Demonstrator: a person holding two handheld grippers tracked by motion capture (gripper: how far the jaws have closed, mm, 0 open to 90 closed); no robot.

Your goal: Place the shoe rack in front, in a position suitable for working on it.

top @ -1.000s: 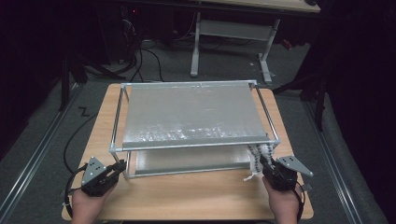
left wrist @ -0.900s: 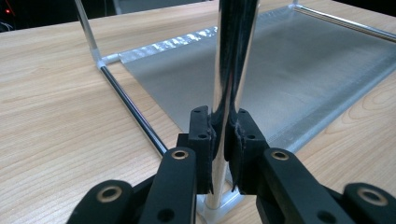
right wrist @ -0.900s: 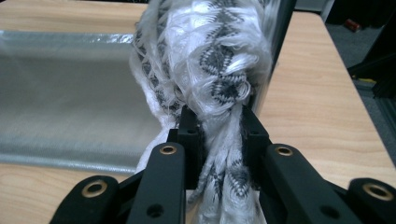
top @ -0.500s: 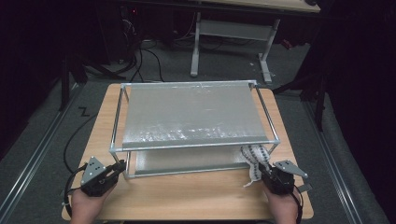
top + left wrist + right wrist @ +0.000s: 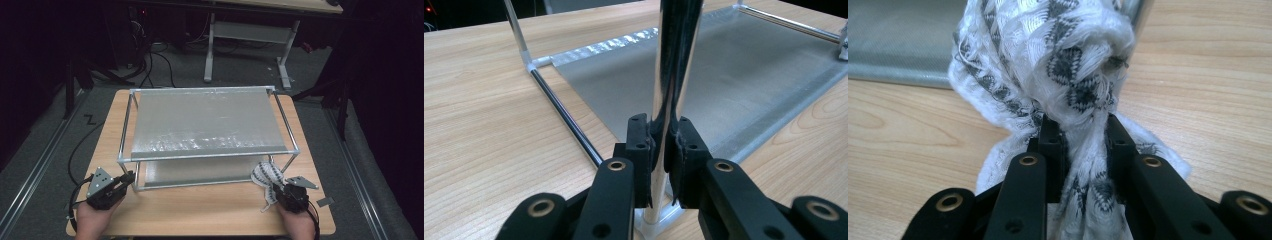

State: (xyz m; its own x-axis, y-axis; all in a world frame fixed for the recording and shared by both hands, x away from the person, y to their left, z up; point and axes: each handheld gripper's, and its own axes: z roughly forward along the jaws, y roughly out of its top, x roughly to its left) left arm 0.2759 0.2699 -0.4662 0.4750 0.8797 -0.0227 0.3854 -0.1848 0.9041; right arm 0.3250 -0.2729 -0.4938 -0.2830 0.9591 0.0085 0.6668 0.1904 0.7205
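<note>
Clamping hard on both sides now — the left gripper (image 5: 122,181), at the lower left of the high view, has its black jaws clenched around the shiny chrome corner post (image 5: 669,95) of the two-tier metal rack (image 5: 207,125). In the left gripper view that post runs straight up between the pads, pinched just above its plastic foot. By the look of it, this grip is there to steady the frame so it cannot slide while the other hand works.

Over at the lower right of the high view, the right gripper (image 5: 274,190) grasps a bunched white-and-black patterned woven cloth (image 5: 265,177) — the right gripper view shows the fabric gathered into a thick knot-like wad (image 5: 1073,75) squeezed between the jaws, loose folds spilling to either side. The cloth sits low, close to the tabletop just in front of the rack's near right corner, beside the edge of the lower grey mesh shelf (image 5: 200,170). Held bunched like that, it seems ready to be laid down or fed onto a shelf.

Underneath it all is a light wooden table (image 5: 200,210), pale grain, with a small grey tag (image 5: 325,202) lying near its right edge. Around it the room is dim: grey carpet, black cables trailing at upper left, and a white-legged desk frame (image 5: 250,35) along the top of the frame.
</note>
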